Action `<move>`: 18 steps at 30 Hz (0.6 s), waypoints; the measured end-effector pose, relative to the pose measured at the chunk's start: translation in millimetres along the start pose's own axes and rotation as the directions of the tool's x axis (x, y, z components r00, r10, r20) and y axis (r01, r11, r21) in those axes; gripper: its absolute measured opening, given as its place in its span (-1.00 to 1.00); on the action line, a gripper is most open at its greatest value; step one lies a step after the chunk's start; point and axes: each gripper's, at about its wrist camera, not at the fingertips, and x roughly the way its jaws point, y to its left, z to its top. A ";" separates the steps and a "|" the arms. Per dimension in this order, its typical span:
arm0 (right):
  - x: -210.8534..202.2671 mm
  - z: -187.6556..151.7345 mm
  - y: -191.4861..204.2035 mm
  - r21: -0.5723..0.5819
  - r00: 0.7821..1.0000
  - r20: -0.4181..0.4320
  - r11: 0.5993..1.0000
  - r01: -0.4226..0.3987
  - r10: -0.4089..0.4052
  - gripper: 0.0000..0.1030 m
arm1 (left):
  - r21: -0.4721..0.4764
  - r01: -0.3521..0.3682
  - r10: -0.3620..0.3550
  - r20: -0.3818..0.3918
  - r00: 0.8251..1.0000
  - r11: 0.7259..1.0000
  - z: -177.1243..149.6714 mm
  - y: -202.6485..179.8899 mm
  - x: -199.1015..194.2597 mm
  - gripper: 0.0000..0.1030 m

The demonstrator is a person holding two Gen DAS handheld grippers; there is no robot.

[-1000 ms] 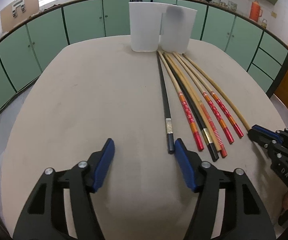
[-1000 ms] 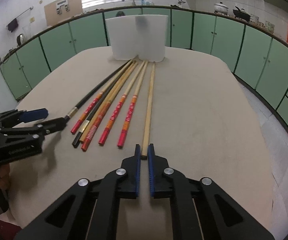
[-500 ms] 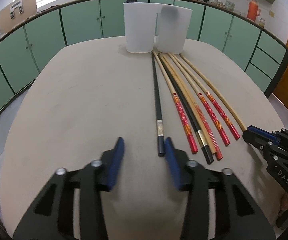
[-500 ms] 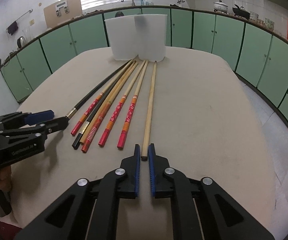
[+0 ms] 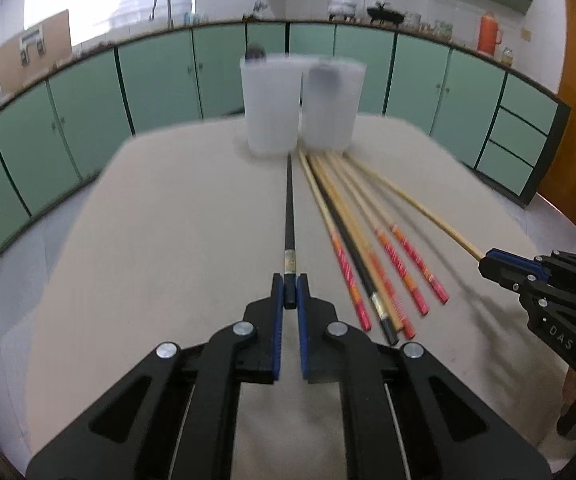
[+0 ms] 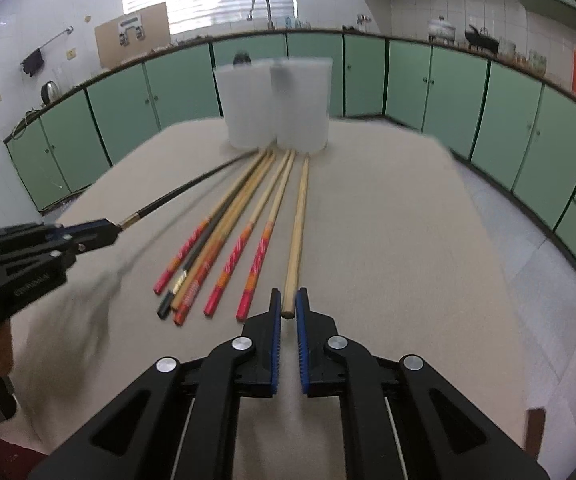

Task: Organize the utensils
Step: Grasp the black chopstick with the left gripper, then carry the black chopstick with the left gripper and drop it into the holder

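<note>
Both pairs of jaws are clamping chopstick ends: the left gripper (image 5: 290,294) is pinching the near end of a black chopstick (image 5: 289,216), and the right gripper (image 6: 288,306) is squeezing the near end of a plain wooden chopstick (image 6: 298,232). Everything is sitting on a beige table (image 5: 167,240). Two white translucent cups (image 6: 275,104) are standing touching each other at the far side. Between the two gripped sticks, the remaining chopsticks (image 6: 223,256), some red-patterned, are lying close together, their tips pointing toward the cups.
</note>
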 end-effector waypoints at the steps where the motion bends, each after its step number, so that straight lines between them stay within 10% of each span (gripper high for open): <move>1: -4.4 3.7 -0.4 -0.005 1.000 0.014 1.000 0.000 0.000 -0.85 | 0.009 -0.004 0.004 0.026 1.000 1.000 6.0 -0.2 -9.2 -0.89; 18: -80.4 101.8 -23.0 -0.014 0.972 0.232 0.999 -0.046 0.048 -0.87 | 0.027 0.052 -0.057 0.264 0.963 0.998 82.1 3.6 -84.8 -0.89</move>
